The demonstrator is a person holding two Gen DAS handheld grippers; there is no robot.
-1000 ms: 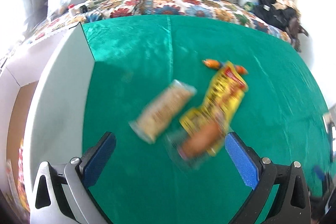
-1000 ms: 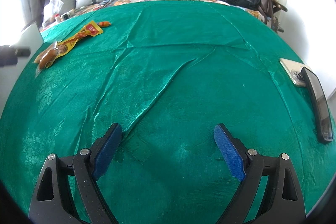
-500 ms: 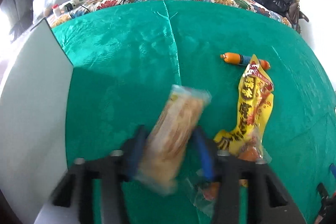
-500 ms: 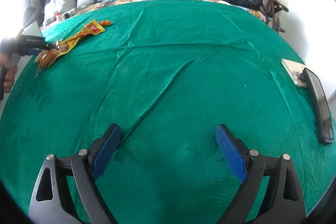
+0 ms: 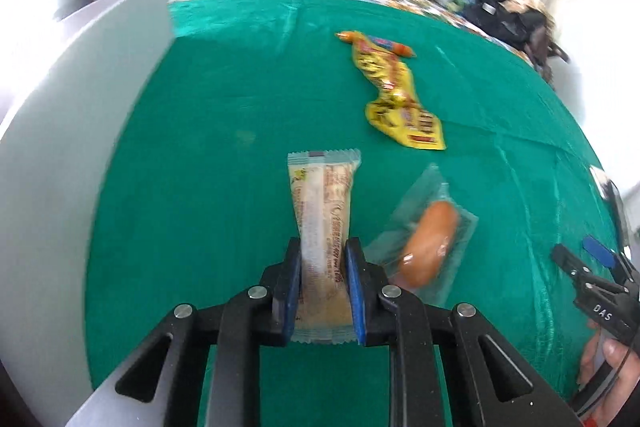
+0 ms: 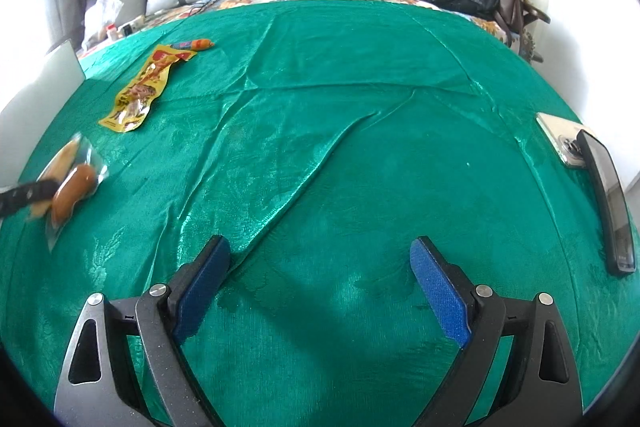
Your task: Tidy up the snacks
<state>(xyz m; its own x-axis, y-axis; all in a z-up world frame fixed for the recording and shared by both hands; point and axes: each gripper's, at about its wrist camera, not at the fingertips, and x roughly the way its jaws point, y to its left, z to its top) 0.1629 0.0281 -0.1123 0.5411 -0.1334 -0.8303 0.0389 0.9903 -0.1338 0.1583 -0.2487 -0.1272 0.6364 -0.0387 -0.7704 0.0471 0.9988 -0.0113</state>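
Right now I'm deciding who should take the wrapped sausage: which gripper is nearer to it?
Left. The left gripper sits right beside the wrapped sausage, shut on a cracker packet. The right gripper is open, farther across the green bedspread.

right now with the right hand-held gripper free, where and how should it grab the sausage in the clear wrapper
Grip the sausage in the clear wrapper across its plump middle, coming down from above with the pads on its two long sides. It lies flat on the green cloth, and the thin film edges likely offer less hold. The right hand-held gripper is open.
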